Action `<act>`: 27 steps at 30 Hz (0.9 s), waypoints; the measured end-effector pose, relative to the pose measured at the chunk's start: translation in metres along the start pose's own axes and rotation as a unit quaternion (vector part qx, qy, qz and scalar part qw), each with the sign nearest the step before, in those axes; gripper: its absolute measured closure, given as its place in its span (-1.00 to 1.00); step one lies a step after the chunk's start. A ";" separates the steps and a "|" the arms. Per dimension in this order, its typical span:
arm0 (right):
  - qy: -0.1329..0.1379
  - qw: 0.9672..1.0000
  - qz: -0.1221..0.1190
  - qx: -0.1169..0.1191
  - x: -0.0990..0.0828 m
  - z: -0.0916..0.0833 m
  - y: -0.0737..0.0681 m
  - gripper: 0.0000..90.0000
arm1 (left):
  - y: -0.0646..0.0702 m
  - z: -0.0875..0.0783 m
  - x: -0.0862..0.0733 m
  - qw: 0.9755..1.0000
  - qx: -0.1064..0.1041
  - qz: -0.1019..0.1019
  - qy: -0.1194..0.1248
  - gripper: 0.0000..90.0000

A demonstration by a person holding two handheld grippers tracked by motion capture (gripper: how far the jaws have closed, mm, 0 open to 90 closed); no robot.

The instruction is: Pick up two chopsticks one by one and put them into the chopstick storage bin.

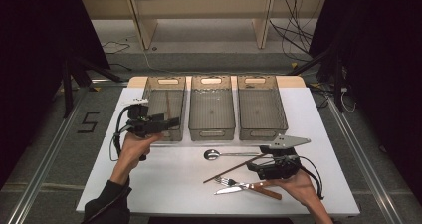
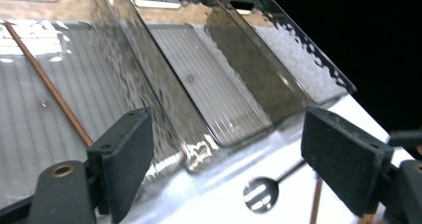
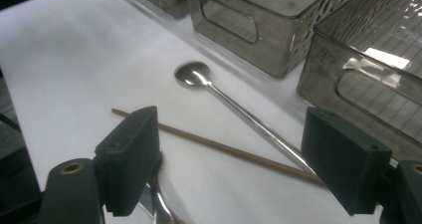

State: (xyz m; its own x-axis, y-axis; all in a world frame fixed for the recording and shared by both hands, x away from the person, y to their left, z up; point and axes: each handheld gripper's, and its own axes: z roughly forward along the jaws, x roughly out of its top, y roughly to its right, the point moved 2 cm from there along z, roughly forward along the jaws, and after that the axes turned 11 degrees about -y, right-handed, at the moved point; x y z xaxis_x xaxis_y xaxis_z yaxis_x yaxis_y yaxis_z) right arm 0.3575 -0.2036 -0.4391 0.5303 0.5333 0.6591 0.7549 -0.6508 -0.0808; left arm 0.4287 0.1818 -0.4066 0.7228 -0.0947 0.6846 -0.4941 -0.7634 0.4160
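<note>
While the left tongs (image 1: pixel 171 121) hover over the near end of the leftmost of three smoky clear bins (image 1: pixel 164 107), their jaws stand wide with nothing between them. A thin brown chopstick (image 1: pixel 168 107) lies lengthways inside that bin. The left gripper view shows it best: a slim reddish-brown rod (image 2: pixel 50 87) resting on the bin's ribbed floor, running from far left toward the near jaw. That view also catches the wavy texture of the bin walls and, beyond the jaws, the bowl of a spoon (image 2: pixel 260 194) on the white surface (image 2: pixel 219 204).

The right tongs (image 1: pixel 259 165) sit low at the near right of the surface (image 1: pixel 164 184), jaws also wide and empty. In the right gripper view a second brown chopstick (image 3: pixel 219 148) lies on the surface between the jaws, crossing under the long shiny handle of the spoon (image 3: pixel 234 109), whose bowl points to the far left.

From the high view, the middle bin (image 1: pixel 212 107) and right bin (image 1: pixel 261 107) hold nothing visible, and a fork (image 1: pixel 230 183) and a wooden-handled knife (image 1: pixel 249 188) lie together just near the right hand (image 1: pixel 298 184).
</note>
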 end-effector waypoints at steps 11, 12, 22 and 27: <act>-0.082 0.996 -0.038 -0.008 0.011 0.022 0.017 -0.36 | 0.014 0.006 -0.027 0.999 -0.022 0.025 0.005 -0.59; -0.089 0.995 -0.043 -0.009 0.011 0.024 0.018 -0.35 | 0.015 0.005 -0.028 0.999 -0.021 0.029 0.005 -0.60; -0.169 0.979 -0.116 -0.001 0.019 0.043 0.017 -0.23 | 0.017 0.006 -0.046 0.999 -0.020 0.041 -0.003 -0.62; -0.198 0.968 -0.152 0.000 0.025 0.050 0.017 -0.14 | 0.018 0.006 -0.051 0.998 -0.018 0.052 -0.007 -0.63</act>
State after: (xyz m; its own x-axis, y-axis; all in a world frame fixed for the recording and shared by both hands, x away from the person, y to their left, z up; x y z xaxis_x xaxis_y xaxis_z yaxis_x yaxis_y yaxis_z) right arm 0.4029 -0.1746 -0.4612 0.3907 0.8655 0.3135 0.8991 -0.4318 0.0715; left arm 0.3860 0.1686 -0.4376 0.6740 -0.1810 0.7163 -0.5828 -0.7261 0.3649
